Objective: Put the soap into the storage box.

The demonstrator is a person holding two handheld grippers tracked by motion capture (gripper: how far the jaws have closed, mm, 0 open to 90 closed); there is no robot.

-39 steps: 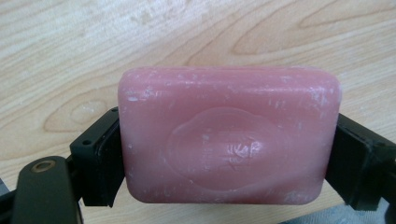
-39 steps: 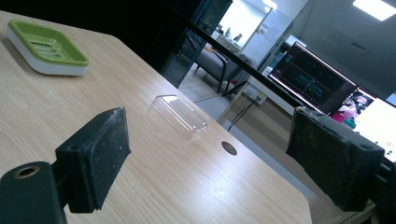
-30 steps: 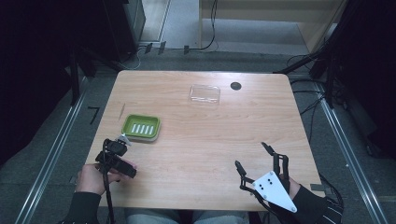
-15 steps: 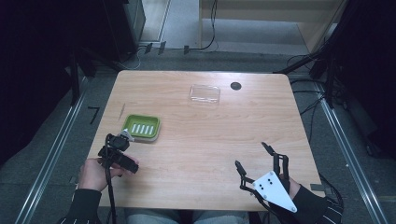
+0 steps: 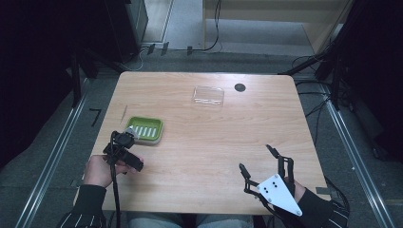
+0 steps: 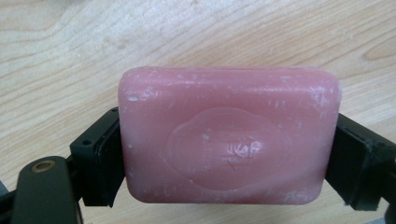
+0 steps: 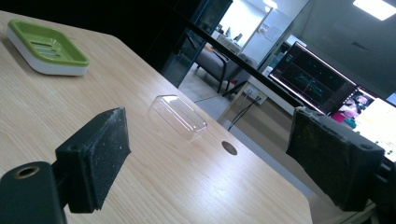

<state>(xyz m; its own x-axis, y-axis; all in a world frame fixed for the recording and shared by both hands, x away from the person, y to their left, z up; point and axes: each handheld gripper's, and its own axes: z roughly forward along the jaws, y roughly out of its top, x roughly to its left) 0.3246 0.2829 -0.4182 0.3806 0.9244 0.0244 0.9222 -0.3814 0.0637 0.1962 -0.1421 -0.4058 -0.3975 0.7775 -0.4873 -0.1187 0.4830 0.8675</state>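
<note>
A pink soap bar (image 6: 229,116) sits crosswise between the two black jaws of my left gripper (image 6: 224,163), which is shut on its short ends just above the wooden table. From the high view, the left gripper (image 5: 127,137) hangs at the near left corner of a green soap dish (image 5: 144,129) with a slotted floor and white base. My right gripper (image 5: 255,157) stands open near the front right of the table, nothing between its pads (image 7: 95,158). From it the soap dish (image 7: 46,44) lies far off to the left.
A clear plastic lid (image 5: 208,95) lies at the back of the table (image 5: 214,137), beside a small round dark hole (image 5: 240,87). The lid (image 7: 180,115) and hole (image 7: 229,148) appear ahead of the right jaws. Lit monitors stand beyond the table edge.
My left gripper has shifted a little away from the person, toward the green dish, still holding the soap. The right gripper has stayed put.
</note>
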